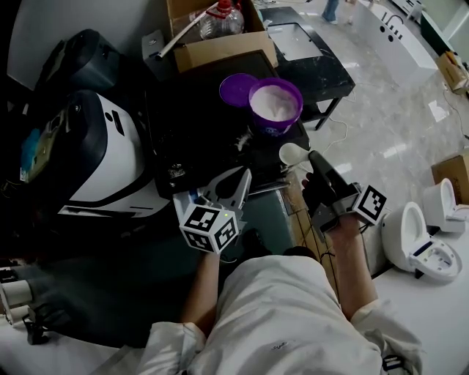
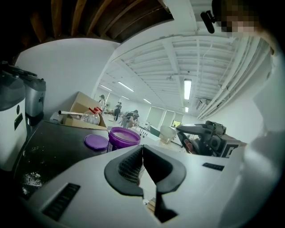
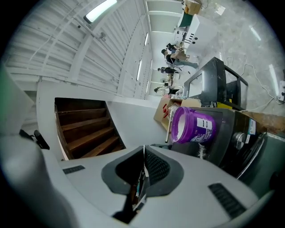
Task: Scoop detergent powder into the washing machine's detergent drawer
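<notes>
In the head view the purple tub (image 1: 275,110) stands open near the front right corner of the washing machine's dark top (image 1: 190,132), within easy reach for scooping. It is nearly full of white powder (image 1: 274,100). Its purple lid (image 1: 234,89) lies flat just beside it, out of the way. A cardboard box (image 1: 220,47) behind them holds a clear bottle (image 1: 222,18). The right tool (image 1: 316,165) reaches toward the tub with a white scoop (image 1: 294,154) at its tip, just short of the tub's base; whether the scoop carries powder I cannot tell. The left tool (image 1: 238,183) waits low at the machine's front edge. The detergent drawer probably sits there, but the dark frame does not show it clearly. In the left gripper view this tool's jaws meet at their tips with nothing between them, so it is closed and idle. Tub and lid show ahead on the machine top, with spilt powder (image 2: 31,178) to the left. In the right gripper view the jaws are pressed together on a thin white strip (image 3: 142,171), which I judge to be the scoop's handle, pinched so that the bowl sits beyond the tips. The tub lies ahead, a streak of powder (image 3: 202,151) on the machine's front edge below it.
</notes>
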Demonstrator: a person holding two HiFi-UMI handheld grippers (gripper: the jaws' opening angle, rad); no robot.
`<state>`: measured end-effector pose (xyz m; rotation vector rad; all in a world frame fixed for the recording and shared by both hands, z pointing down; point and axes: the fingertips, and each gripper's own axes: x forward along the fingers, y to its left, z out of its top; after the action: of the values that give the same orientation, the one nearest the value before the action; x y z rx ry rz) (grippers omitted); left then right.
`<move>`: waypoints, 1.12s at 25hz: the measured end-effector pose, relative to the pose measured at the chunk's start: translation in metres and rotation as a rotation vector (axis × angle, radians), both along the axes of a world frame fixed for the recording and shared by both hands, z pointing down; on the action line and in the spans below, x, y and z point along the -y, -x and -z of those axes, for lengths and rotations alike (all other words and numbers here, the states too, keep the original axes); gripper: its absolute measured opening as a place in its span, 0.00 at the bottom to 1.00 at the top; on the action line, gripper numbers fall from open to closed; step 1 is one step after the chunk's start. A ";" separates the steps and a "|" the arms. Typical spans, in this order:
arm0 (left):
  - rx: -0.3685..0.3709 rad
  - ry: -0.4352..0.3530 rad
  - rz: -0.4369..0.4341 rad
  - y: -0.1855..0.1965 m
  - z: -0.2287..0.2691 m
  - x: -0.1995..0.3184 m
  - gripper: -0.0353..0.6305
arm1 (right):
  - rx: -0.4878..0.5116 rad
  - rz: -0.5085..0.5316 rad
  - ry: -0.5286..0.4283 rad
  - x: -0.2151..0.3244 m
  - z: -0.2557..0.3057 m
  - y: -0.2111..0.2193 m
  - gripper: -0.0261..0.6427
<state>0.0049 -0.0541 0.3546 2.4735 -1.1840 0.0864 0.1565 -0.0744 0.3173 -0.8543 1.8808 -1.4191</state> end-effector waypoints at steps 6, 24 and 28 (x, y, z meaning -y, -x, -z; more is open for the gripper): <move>-0.019 -0.001 -0.044 0.009 -0.003 0.005 0.08 | -0.004 -0.032 0.002 0.005 -0.001 0.012 0.05; -0.044 0.068 -0.077 -0.004 -0.031 0.009 0.08 | -0.223 -0.087 -0.022 0.043 -0.001 -0.008 0.05; -0.032 0.076 -0.065 -0.003 -0.031 0.022 0.08 | -0.256 -0.086 -0.027 0.062 -0.002 -0.007 0.05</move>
<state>0.0076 -0.0766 0.3851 2.4384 -1.0671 0.1079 0.1632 -0.1369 0.3192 -1.1350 2.0173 -1.2786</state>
